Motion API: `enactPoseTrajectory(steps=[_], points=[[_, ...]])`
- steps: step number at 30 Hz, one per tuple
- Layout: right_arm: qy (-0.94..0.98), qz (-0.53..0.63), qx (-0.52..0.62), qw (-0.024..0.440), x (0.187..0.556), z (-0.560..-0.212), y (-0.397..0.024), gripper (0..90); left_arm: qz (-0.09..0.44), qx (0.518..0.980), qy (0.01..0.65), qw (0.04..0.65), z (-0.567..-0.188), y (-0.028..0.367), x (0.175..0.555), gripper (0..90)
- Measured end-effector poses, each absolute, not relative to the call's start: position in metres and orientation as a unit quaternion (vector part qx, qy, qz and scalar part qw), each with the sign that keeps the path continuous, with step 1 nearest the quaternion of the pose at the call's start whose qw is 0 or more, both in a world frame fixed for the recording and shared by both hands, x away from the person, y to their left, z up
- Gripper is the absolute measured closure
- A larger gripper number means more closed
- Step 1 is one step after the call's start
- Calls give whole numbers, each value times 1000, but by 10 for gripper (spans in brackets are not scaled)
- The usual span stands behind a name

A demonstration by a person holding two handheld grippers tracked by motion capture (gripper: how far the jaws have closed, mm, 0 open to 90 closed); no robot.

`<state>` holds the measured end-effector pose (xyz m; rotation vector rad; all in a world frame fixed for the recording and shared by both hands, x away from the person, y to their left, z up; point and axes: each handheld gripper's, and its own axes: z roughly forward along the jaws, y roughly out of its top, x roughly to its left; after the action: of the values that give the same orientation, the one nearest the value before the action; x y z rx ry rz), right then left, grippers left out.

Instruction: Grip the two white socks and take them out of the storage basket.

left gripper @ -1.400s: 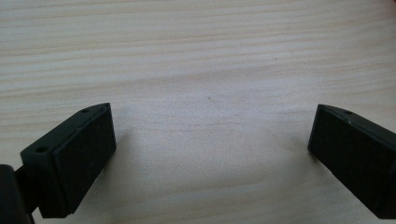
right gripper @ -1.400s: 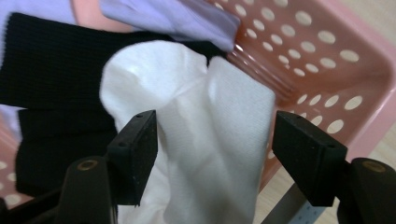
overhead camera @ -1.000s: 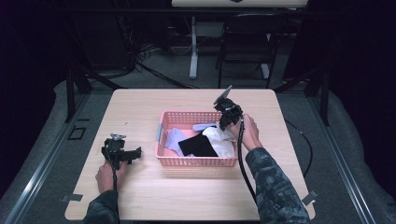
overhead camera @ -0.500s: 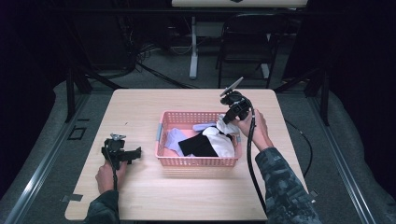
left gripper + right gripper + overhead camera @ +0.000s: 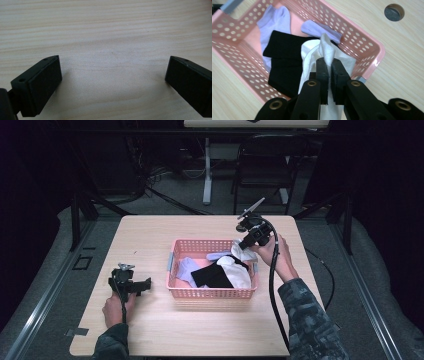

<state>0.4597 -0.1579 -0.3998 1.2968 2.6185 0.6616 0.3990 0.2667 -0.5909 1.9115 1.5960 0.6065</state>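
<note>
A pink perforated plastic basket (image 5: 212,292) stood on the light wooden table (image 5: 150,330), near its middle, and in it lay a black ribbed sock (image 5: 284,55) over a pale lilac sock (image 5: 272,22), with a second pale lilac sock (image 5: 319,30) against the basket's far wall. A white knitted sock (image 5: 329,52) hung partly over the black one at the basket's right end, its upper fold between the jaws of the right gripper (image 5: 328,72), which was above the basket's far right corner. The left gripper (image 5: 129,284) rested on the table well to the left of the basket, and a round grey cable hole (image 5: 394,12) sat in the tabletop beyond the basket's right end.
</note>
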Motion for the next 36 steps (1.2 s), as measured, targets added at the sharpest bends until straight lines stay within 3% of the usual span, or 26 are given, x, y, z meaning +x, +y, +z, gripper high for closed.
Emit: enactPoseTrajectory(steps=[22,36], points=[[856,251,443,93,441,-376,-193,860,226,715,597,285,-591,267,399,6],[838,236,483,97,424,-401,-245,860,227,715,596,285,-591,267,399,6]])
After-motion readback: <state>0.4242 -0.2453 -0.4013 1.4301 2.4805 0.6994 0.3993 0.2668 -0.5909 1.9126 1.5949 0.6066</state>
